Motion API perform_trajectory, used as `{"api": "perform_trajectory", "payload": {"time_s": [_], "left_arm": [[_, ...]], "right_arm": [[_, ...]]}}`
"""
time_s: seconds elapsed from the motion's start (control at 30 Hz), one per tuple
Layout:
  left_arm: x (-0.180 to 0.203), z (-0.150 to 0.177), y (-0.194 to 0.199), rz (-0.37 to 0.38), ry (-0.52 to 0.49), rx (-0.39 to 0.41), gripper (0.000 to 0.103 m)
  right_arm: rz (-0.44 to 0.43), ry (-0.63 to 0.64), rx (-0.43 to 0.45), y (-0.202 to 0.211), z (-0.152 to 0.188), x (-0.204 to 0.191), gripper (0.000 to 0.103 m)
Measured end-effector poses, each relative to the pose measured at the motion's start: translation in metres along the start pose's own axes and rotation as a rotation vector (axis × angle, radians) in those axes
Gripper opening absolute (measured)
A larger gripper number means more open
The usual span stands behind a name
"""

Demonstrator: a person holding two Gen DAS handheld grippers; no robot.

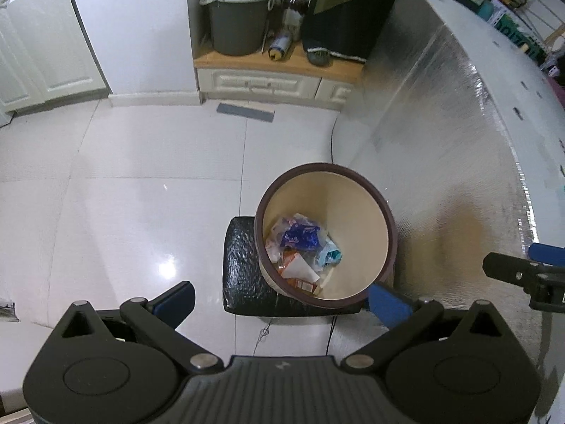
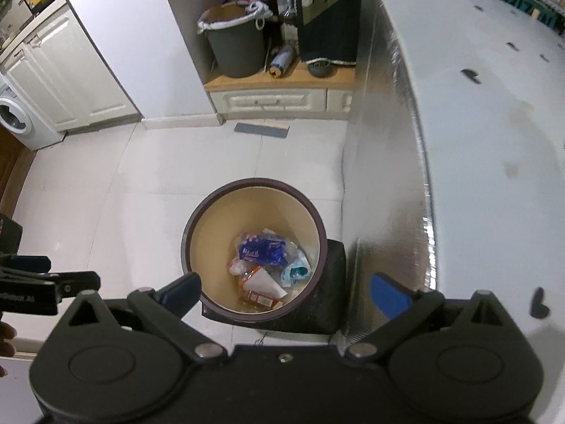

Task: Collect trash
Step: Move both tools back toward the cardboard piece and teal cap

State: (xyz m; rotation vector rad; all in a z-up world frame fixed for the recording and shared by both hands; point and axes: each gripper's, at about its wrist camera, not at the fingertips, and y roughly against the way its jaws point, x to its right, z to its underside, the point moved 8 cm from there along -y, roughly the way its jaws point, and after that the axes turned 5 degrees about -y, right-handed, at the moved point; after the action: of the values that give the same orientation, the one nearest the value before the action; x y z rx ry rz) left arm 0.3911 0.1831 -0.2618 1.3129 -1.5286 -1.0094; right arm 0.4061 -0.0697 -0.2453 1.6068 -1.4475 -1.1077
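Two hand-held grippers above the waste bin (image 2: 252,247): left hand-held gripper (image 1: 280,298) agape, nothing between its fingers; right hand-held gripper (image 2: 286,291) likewise wide apart, empty. Inside the bin, crumpled wrappers (image 2: 268,265). Right of the bin, foil-edged desk (image 2: 476,141).

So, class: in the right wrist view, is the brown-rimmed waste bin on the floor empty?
No: the waste bin holds several wrappers and crumpled bits of plastic at its bottom.
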Motion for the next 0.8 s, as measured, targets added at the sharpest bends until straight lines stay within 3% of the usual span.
{"api": "perform_trajectory", "payload": {"time_s": [0.43,0.8], "left_arm": [[0.033,0.012,0.065,0.002,-0.073,0.132,0.103],[0.120,0.027,0.109,0.054,-0.182,0.243,0.103]], "right_arm": [[0.028,-0.036,0.115,0.067,0.024,0.018,0.103],[0.038,-0.135,0.264,0.152,0.058,0.082,0.103]]}}
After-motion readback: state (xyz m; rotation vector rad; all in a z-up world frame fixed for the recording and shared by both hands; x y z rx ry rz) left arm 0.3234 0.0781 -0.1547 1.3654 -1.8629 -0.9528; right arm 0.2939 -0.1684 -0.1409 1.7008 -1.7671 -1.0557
